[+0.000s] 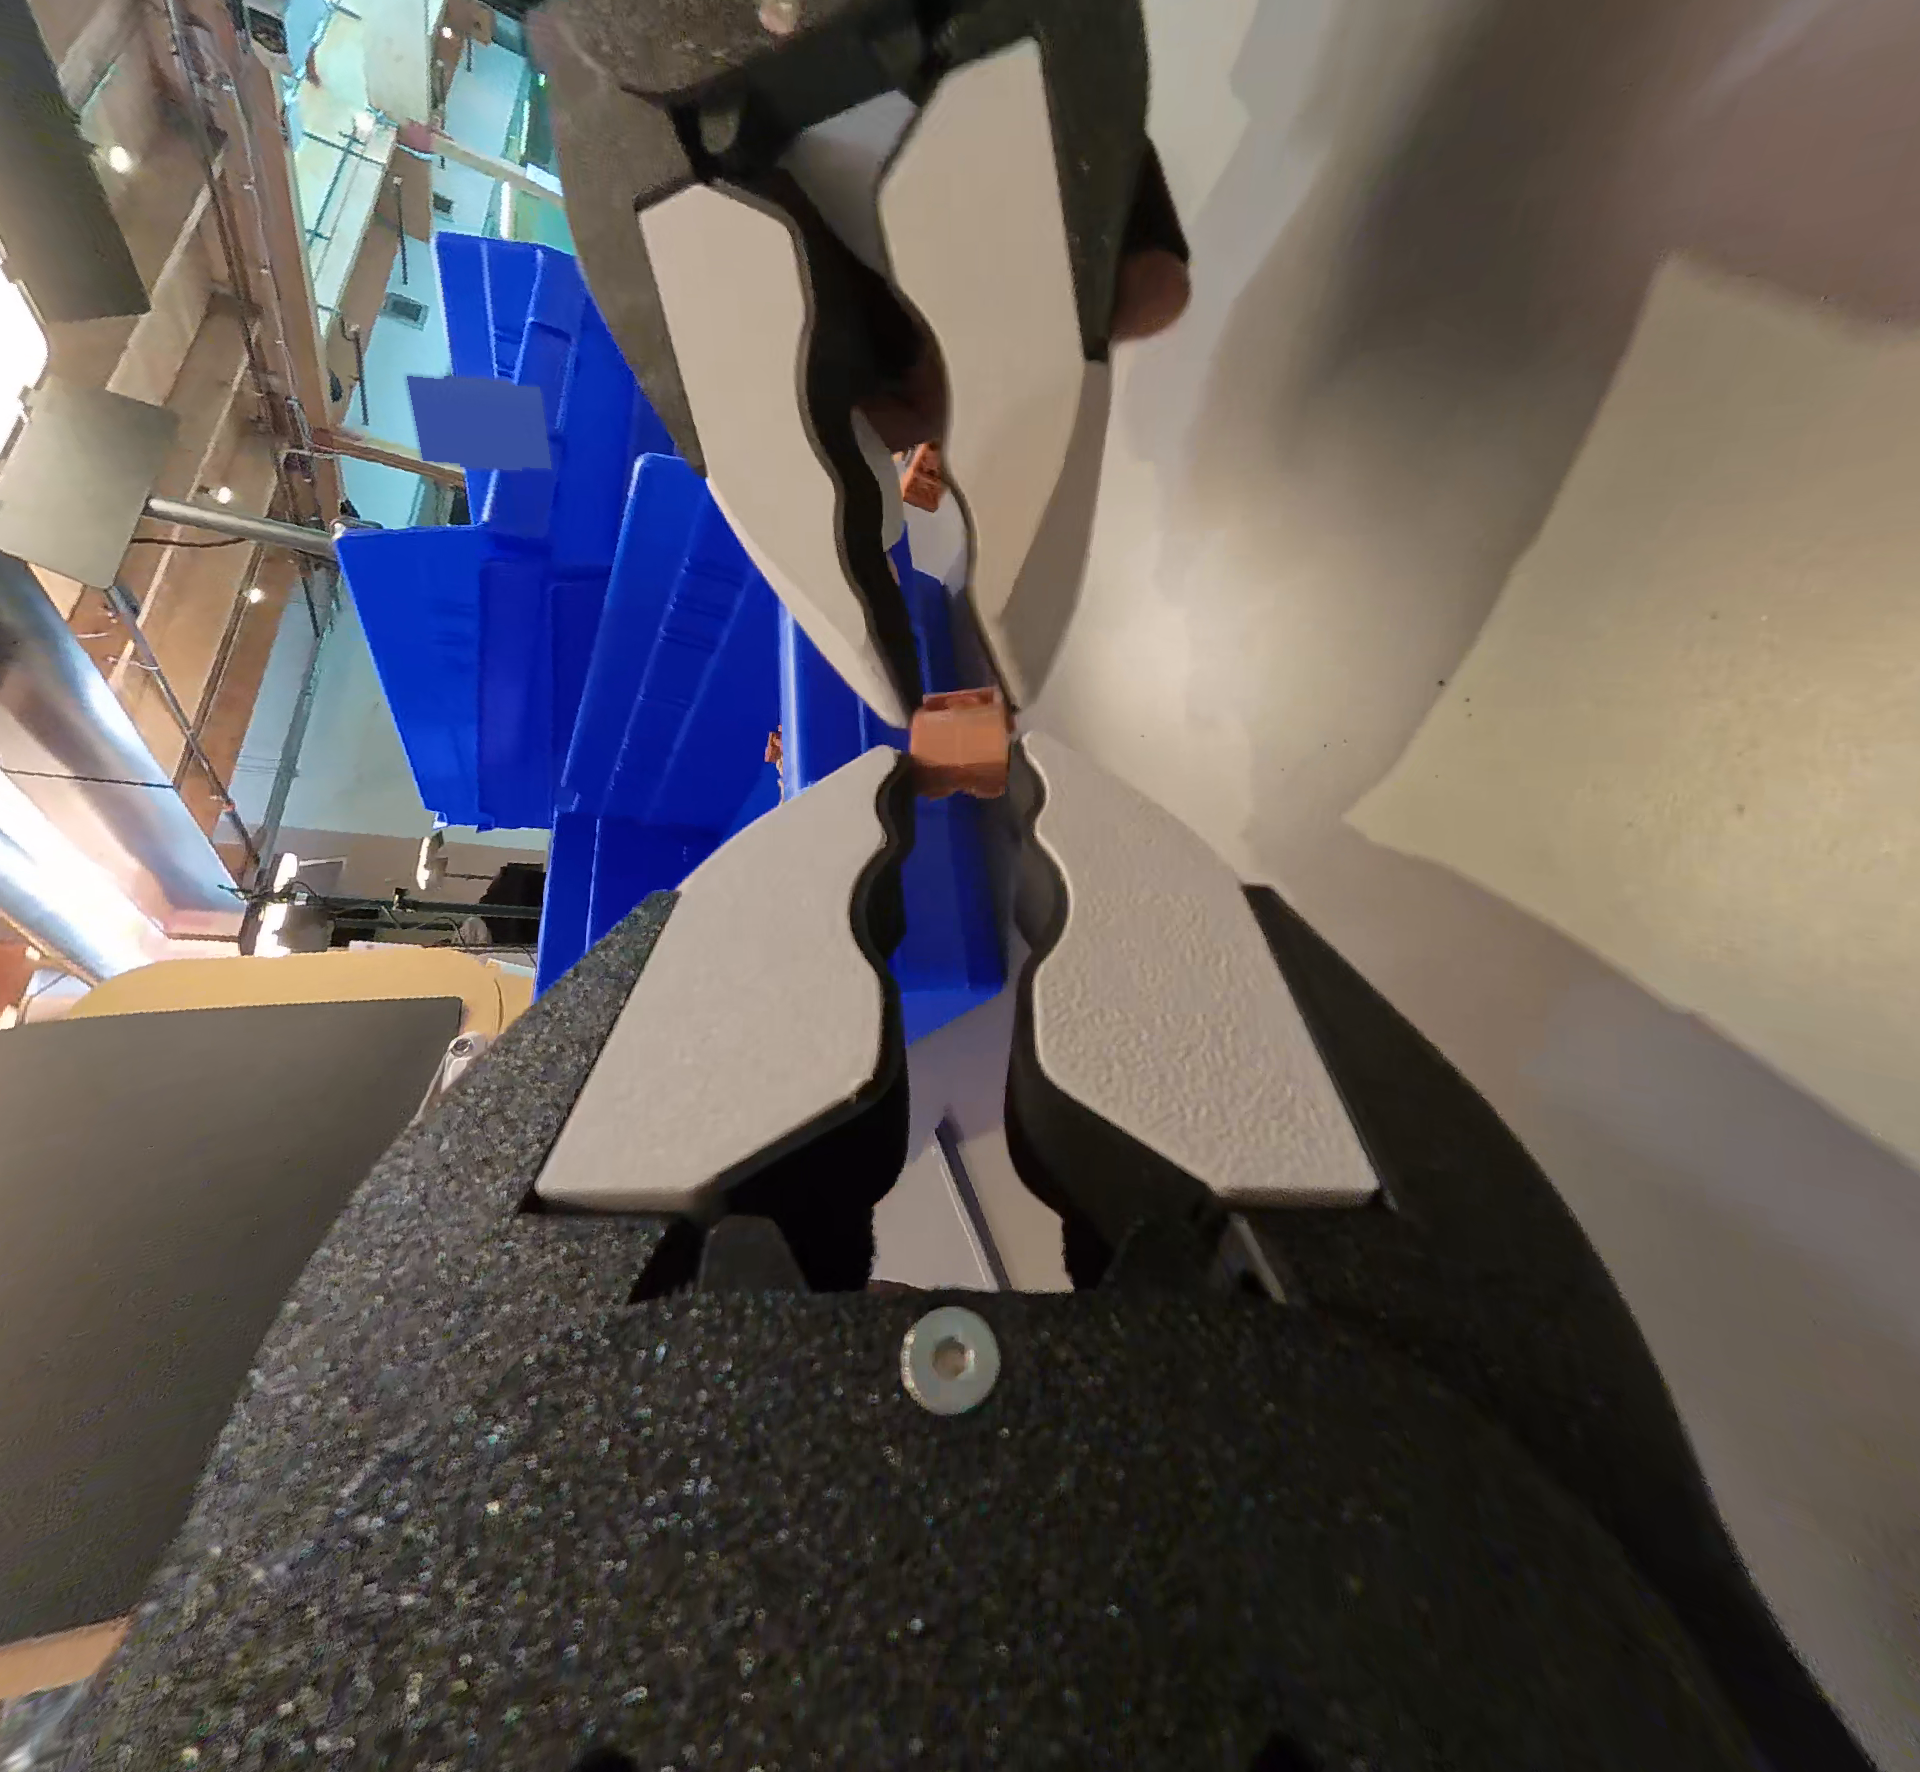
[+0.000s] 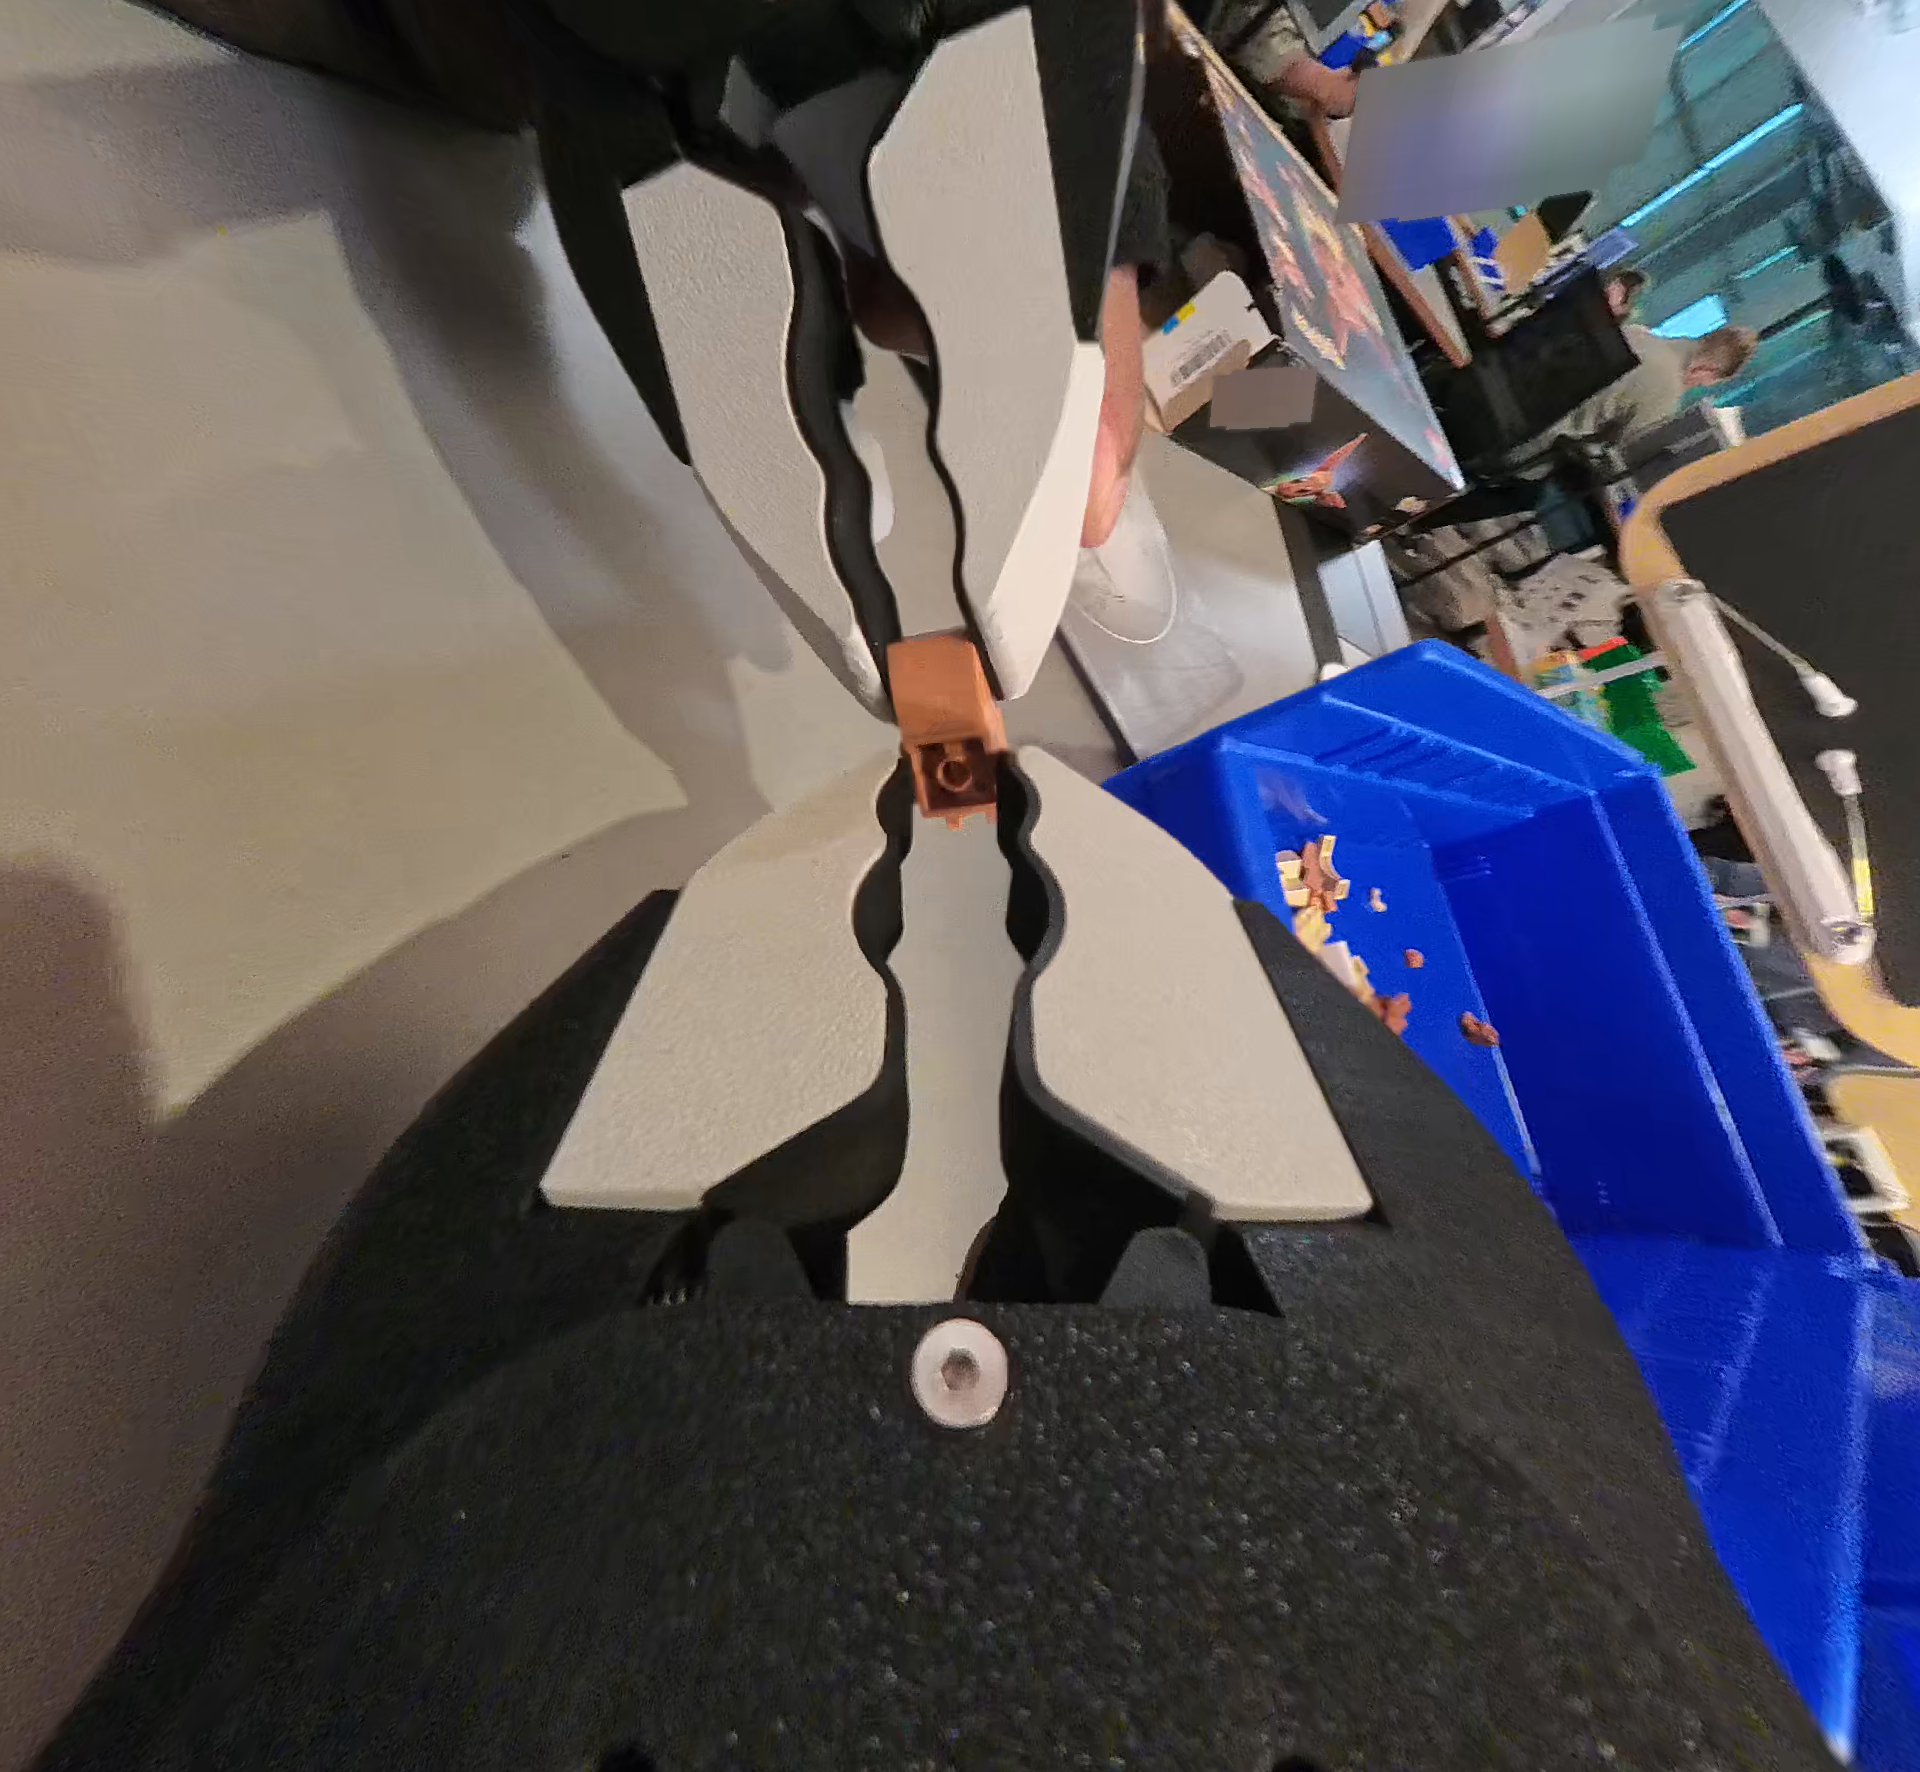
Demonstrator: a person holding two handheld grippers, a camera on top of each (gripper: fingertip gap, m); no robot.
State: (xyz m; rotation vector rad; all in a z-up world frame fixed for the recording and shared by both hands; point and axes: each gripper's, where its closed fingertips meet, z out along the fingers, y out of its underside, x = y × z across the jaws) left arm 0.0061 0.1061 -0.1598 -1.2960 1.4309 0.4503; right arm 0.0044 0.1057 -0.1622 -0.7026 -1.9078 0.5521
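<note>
Above the grey bench, beside the blue plastic bins (image 2: 1558, 891), we clench small copper-brown plastic bricks (image 1: 961, 756) between our left gripper (image 1: 961, 772) and right gripper (image 2: 951, 777), tip to tip.

Pale table (image 2: 312, 475) — blue bins (image 2: 1558, 943) on top

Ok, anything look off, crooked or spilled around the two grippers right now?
Nothing looks damaged or spilled. Both grippers, left and right, are tip to tip, each pinching an orange-brown brick above the grey table. In the right wrist view the two bricks sit slightly out of line. Small loose pieces lie inside the blue bin.
</note>
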